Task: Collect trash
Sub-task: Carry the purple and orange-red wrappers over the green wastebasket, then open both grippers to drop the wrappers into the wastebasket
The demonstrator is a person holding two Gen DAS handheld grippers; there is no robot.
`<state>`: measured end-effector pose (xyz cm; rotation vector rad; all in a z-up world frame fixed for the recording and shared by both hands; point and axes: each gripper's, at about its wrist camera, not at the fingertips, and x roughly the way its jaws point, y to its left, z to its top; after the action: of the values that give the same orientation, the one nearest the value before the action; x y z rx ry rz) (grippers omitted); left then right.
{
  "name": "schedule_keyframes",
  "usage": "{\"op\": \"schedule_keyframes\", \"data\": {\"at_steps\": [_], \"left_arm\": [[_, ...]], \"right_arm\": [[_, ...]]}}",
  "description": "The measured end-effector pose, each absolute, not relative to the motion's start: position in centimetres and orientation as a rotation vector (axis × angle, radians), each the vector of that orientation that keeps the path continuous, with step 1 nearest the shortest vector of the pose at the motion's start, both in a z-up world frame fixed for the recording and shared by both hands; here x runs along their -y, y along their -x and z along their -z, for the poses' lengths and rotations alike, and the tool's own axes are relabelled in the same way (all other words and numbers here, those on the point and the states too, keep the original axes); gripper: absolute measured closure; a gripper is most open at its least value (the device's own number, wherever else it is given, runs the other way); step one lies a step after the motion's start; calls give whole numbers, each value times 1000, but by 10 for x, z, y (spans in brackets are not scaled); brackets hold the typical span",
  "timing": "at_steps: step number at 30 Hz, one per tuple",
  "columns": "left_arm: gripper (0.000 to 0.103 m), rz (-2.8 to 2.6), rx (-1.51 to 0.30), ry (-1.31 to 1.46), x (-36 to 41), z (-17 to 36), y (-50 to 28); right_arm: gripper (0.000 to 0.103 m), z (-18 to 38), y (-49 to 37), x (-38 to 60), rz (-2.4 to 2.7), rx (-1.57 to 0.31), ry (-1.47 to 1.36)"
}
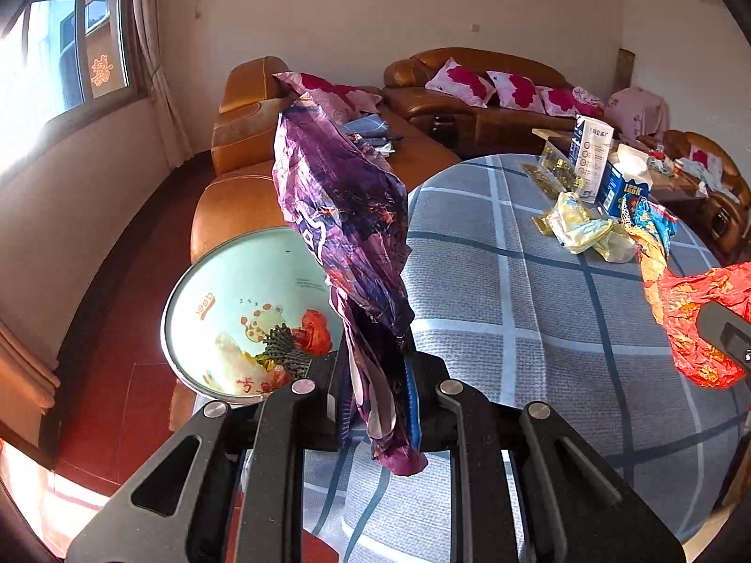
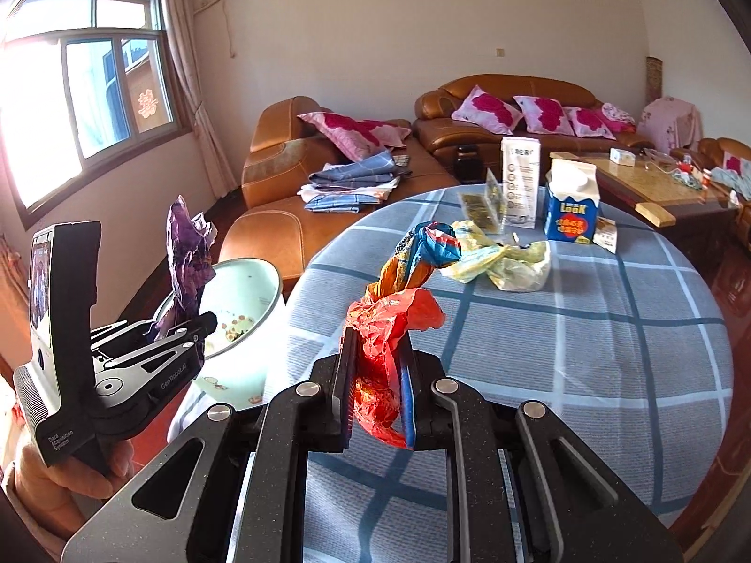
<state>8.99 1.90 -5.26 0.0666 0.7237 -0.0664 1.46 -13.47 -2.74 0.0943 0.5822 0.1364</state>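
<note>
My left gripper (image 1: 375,375) is shut on a crumpled purple wrapper (image 1: 342,216) and holds it upright beside the rim of a pale green basin (image 1: 220,281) that has scraps in it. In the right wrist view the left gripper (image 2: 187,328) shows with the purple wrapper (image 2: 187,253) over the basin (image 2: 253,291). My right gripper (image 2: 375,375) is shut on a red and orange wrapper (image 2: 385,323) above the table; it also shows in the left wrist view (image 1: 690,314). A yellow plastic bag (image 2: 507,258) lies on the table further off.
The round table has a blue checked cloth (image 2: 586,352). At its far side stand a blue milk carton (image 2: 570,206), a white leaflet stand (image 2: 518,178) and gold wrappers (image 2: 478,206). Brown leather sofas (image 2: 281,216) with pink pillows lie behind.
</note>
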Motion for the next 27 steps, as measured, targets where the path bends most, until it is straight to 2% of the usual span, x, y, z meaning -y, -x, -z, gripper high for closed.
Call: {"op": "schedule_keyframes", "data": {"at_steps": [16, 27], "left_arm": [[85, -105, -751, 31, -120, 62, -102], [85, -110, -805, 44, -141, 79, -116]], "right_arm": [[87, 27, -48, 76, -254, -595, -34], [87, 35, -90, 18, -360, -622, 3]]}}
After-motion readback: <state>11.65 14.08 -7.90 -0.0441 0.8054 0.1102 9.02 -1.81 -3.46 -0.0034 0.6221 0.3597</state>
